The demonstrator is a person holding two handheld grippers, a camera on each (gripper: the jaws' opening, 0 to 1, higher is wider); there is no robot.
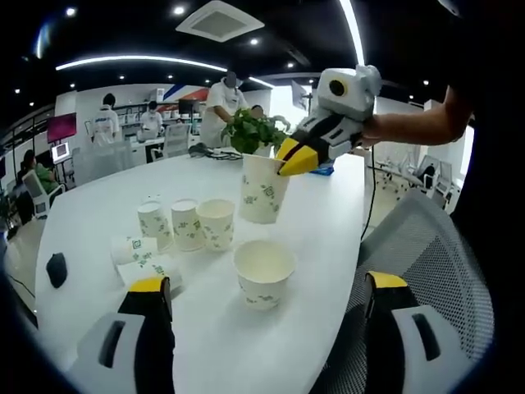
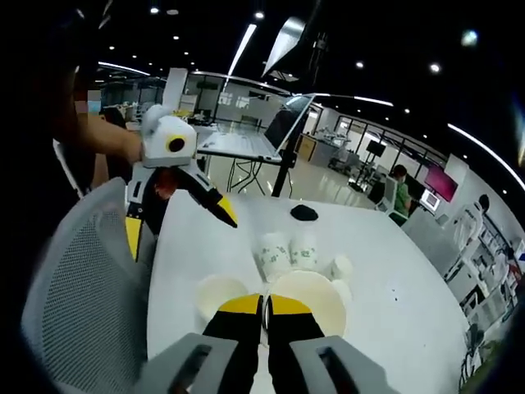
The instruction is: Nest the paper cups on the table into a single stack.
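The right gripper (image 1: 297, 160) is up over the white table (image 1: 328, 238) with a paper cup (image 1: 263, 189) pinched by its rim between the yellow tips, the cup hanging upright and clear of the surface, toward the far side of the tabletop. In the right gripper view the same jaws (image 2: 264, 305) are pressed nearly together on the rim of that held cup (image 2: 308, 300), its open mouth just beyond them. The left gripper (image 1: 267, 287) stands wide, nothing between its jaws, hovering at the near edge of the table beside a mesh chair (image 1: 435, 254); from the other side it shows as a spread claw (image 2: 179, 215) over the table's edge.

So where does the stacking stand? By my reading, barely started. An open cup (image 1: 263, 272) sits upright alone near the near edge, mouth up — the likely base. Further in, three cups (image 1: 187, 223) stand close in a row, and at least two more cups (image 1: 143, 261) lie tipped on their sides toward the left edge, near a dark mouse (image 1: 56, 269). A potted plant (image 1: 253, 131) sits at the far edge. No stack of any height shows yet; one cup is in hand and the rest wait separately.
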